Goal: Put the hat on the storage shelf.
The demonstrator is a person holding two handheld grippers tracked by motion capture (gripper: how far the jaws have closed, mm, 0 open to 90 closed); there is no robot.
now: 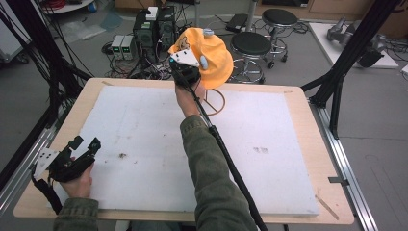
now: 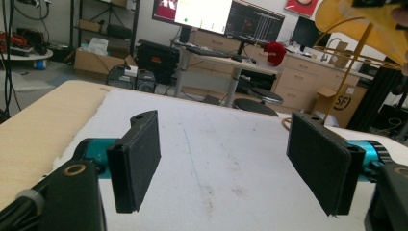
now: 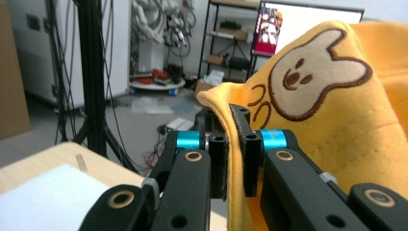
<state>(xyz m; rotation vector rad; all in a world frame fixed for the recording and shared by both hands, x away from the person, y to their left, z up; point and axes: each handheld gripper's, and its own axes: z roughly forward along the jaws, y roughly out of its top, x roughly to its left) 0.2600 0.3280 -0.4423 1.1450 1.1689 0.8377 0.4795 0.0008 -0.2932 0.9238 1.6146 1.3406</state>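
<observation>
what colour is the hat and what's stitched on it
Yellow-orange hat, with a cream, brown-outlined rabbit face; right gripper view.

Orange-yellow cap point(image 3: 337, 125) with cream, brown-outlined bunny patch point(image 3: 315, 72); black jaws, teal joints; white foam board point(image 1: 144, 125) on tan table point(image 1: 308, 120).

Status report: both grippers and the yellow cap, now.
Right gripper shut on yellow cap at wire stand. Left gripper open, empty, over white mat. Nothing in the way.

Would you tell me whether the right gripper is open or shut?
Shut: the right gripper pinches the yellow cap, its fabric edge between the jaws.
</observation>
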